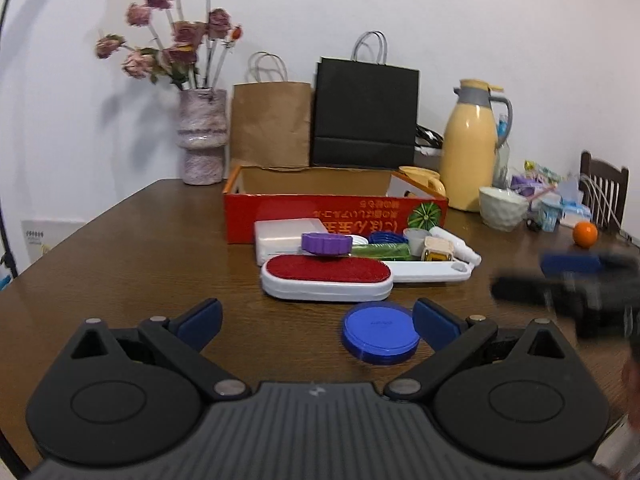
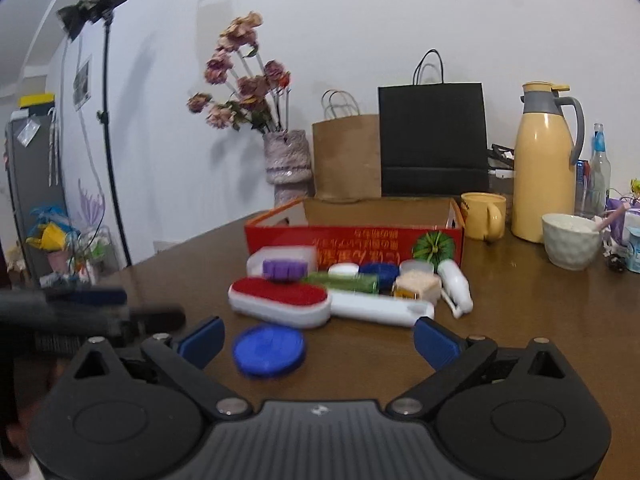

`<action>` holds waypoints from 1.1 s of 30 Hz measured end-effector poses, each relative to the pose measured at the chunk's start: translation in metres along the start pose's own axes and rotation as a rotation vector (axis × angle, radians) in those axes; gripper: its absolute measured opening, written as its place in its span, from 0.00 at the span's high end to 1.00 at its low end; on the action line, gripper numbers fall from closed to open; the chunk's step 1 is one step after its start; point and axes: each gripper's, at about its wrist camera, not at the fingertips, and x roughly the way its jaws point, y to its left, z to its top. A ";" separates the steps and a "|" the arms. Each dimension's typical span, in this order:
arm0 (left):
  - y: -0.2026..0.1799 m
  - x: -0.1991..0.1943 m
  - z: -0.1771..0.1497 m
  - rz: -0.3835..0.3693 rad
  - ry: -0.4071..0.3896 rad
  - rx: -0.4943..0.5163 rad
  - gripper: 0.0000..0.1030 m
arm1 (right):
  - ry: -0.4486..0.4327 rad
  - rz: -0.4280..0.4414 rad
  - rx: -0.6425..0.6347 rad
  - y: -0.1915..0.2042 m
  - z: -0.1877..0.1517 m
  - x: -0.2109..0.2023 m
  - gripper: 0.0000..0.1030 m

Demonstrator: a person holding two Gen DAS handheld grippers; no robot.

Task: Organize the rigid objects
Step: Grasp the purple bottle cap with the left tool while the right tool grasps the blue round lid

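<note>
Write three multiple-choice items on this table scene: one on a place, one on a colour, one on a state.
1. Where does the purple cap sit?
A. on the red brush
B. in the box
C. beside the thermos

2. What colour is the flat round lid nearest the camera?
A. green
B. blue
C. white

3. How is the left gripper?
A. shut on the lid
B. shut, empty
C. open, empty

Answers: 1 A, it rests on the back edge of the red brush. 2 B, it is plainly blue. 3 C, its fingers stand wide apart with nothing between them.
</note>
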 end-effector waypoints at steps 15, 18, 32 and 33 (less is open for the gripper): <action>0.015 0.092 0.059 -0.115 0.108 0.045 0.12 | 0.147 0.055 -0.061 0.000 0.008 0.066 0.24; 0.018 0.119 0.062 -0.106 0.142 0.050 0.17 | 0.196 0.114 -0.088 0.016 -0.002 0.075 0.24; 0.019 0.154 0.064 -0.091 0.171 0.013 0.46 | 0.264 0.001 -0.079 0.029 -0.012 0.100 0.37; 0.021 0.144 0.065 -0.099 0.154 0.005 0.46 | 0.254 -0.021 -0.065 0.024 -0.011 0.096 0.37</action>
